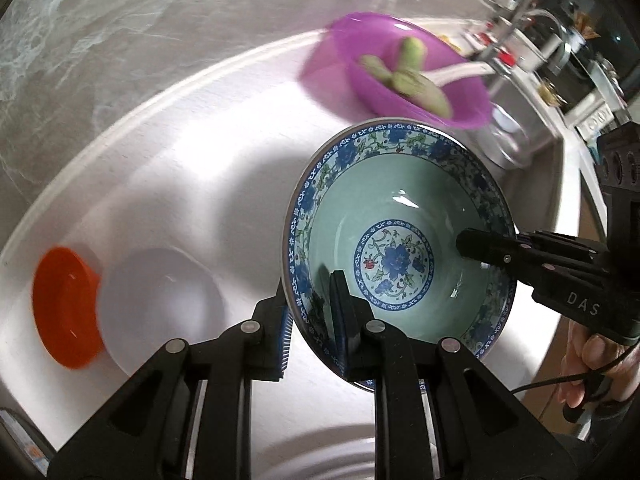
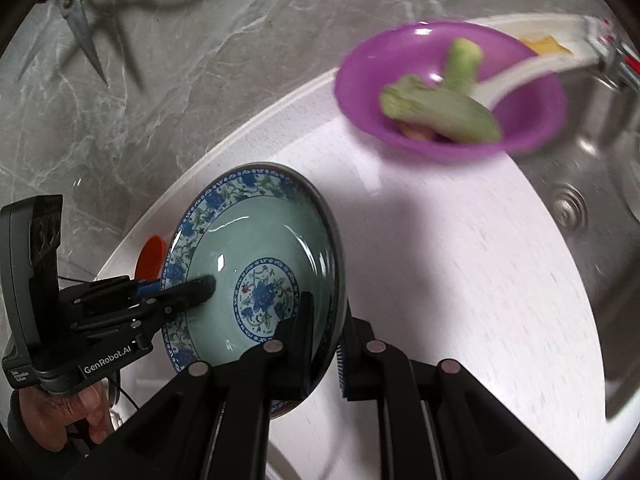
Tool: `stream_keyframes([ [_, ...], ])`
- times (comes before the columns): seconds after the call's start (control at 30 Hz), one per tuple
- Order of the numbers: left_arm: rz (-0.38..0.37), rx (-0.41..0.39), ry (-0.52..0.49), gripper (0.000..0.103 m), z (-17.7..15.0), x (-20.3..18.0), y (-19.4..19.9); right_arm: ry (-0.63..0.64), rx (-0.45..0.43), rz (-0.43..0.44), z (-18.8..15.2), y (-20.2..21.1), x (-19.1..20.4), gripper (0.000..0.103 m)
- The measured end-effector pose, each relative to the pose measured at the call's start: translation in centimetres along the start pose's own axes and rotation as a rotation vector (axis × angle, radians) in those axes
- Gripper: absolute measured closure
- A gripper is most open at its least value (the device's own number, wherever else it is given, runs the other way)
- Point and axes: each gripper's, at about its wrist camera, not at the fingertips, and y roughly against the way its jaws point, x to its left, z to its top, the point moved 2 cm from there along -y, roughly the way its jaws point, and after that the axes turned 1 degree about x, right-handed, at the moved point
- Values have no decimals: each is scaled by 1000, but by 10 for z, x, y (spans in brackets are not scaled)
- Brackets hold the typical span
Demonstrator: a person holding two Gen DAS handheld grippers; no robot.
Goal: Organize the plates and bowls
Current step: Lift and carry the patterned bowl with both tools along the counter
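Note:
A blue-and-green floral ceramic bowl [image 1: 400, 256] is held tilted above a white round tray [image 1: 168, 184]. My left gripper [image 1: 312, 320] is shut on its near rim, one finger inside and one outside. My right gripper [image 2: 324, 332] is shut on the opposite rim; it also shows in the left wrist view [image 1: 492, 248]. The bowl shows in the right wrist view [image 2: 260, 272], with the left gripper [image 2: 176, 292] on its left rim. A purple bowl [image 2: 452, 88] with green vegetable pieces and a white spoon sits at the tray's far edge.
An orange cup [image 1: 64, 308] and a white bowl [image 1: 160, 308] lie on the tray's left side. A steel sink [image 2: 592, 200] lies to the right of the tray. Grey marble counter [image 2: 160, 80] carries scissors [image 2: 80, 20]. Bottles and clutter stand far back.

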Motion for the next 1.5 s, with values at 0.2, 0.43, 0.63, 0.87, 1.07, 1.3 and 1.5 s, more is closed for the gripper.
stream_keyframes([
  [0.2, -45, 35, -21, 87, -50, -48, -2, -36, 26, -21, -41, 26, -17, 91],
  [0.43, -68, 80, -31, 87, -92, -85, -19, -83, 67, -39, -88, 39, -51, 91],
  [0.63, -66, 96, -22, 87, -108, -96, -36, -92, 63, -41, -100, 37, -66, 91],
  [0.87, -49, 106, -17, 87, -121, -99, -51, -97, 75, -28, -108, 24, -78, 91],
  [1.07, -45, 107, -25, 87, -107, -103, -73, -92, 81, -20, -111, 20, -84, 91],
  [1.3, -46, 94, -17, 87, -108, -102, -71, -87, 74, -7, -114, 19, -86, 91],
  [1.5, -59, 83, 13, 85, -111, -97, -70, -74, 83, 18, -117, 14, -85, 90],
])
